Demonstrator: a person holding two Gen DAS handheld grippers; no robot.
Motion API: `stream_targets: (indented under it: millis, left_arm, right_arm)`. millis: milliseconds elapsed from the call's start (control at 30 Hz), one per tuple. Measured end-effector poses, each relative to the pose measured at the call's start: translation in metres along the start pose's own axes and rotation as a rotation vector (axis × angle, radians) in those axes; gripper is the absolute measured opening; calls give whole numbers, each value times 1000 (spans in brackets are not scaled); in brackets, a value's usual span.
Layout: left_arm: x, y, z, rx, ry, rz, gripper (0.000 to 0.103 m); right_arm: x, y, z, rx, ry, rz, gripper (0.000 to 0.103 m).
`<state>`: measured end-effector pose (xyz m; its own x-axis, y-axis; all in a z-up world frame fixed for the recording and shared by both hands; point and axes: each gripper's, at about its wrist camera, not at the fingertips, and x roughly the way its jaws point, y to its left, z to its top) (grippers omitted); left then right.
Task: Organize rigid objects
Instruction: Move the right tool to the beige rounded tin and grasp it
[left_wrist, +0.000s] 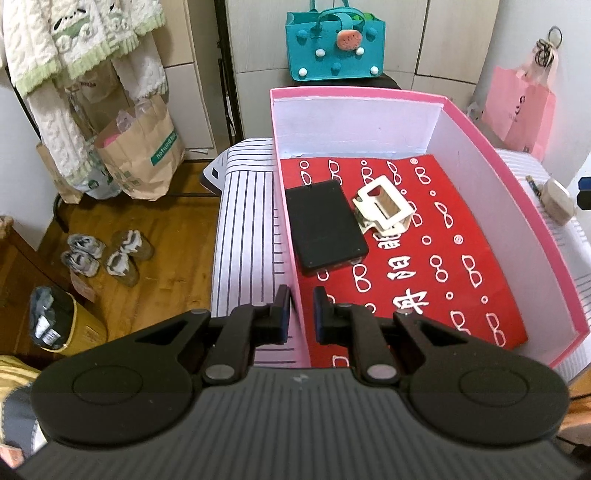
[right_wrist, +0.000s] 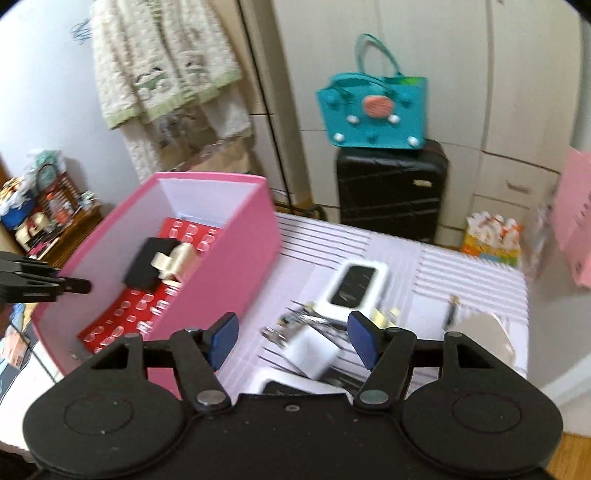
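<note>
While left sees shoes (left_wrist: 107, 254), right sees suitcase (right_wrist: 391, 192).

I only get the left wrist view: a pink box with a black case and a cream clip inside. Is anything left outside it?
Observer: Yes, a white cube-shaped plastic plug lies on the striped tablecloth beside the pink cardboard box.
Operator: Is the other hand-held gripper carrying anything?
Observer: No, the right hand-held gripper is open and empty.
Operator: What holds up the teal bag?
Observer: A black hard-shell suitcase.
</note>
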<state>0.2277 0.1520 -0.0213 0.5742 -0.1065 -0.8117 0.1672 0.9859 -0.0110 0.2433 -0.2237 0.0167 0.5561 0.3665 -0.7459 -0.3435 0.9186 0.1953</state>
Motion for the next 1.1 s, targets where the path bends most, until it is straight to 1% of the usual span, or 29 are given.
stream_targets:
  millis: [133, 233, 300, 433, 600, 700, 767, 867, 933, 967, 1033, 1100]
  left_arm:
    - [-1, -2, -1, 14, 22, 19, 10]
    - [0, -5, -1, 25, 36, 45, 6]
    - [-1, -7, -3, 35, 35, 63, 5]
    - [-4, -11, -5, 37, 26, 88, 4]
    - [-4, -3, -3, -21, 35, 64, 4]
    - [-4, -6, -3, -22, 35, 75, 4]
    - [-3, -7, -3, -21, 36, 84, 3]
    - [-2, -8, -3, -27, 41, 89, 3]
    - [-1, -8, -3, -31, 44, 91, 3]
    - [-2, -7, -3, -35, 45, 91, 3]
    - [-2, -8, -3, -37, 46, 94, 3]
    - [-1, -8, -2, -39, 49, 96, 3]
  right_arm:
    - [5, -17, -21, 28, 15, -19, 72]
    - [7, -29, -35, 33, 16, -27, 72]
    - [5, -37, -44, 28, 0, -49, 72]
    - [-1, -54, -56, 18, -41, -88, 77]
    - [4, -81, -68, 13, -53, -193, 79]
    - [11, -95, -73, -5, -53, -264, 82]
    - [17, -107, -75, -6, -54, -281, 84]
    - [27, -124, -78, 14, -57, -287, 84]
    - [35, -137, -80, 35, -62, -275, 84]
    - [39, -142, -80, 45, -66, -269, 85]
    - [45, -147, -83, 55, -77, -239, 85]
    - [50, -147, -84, 48, -95, -227, 86]
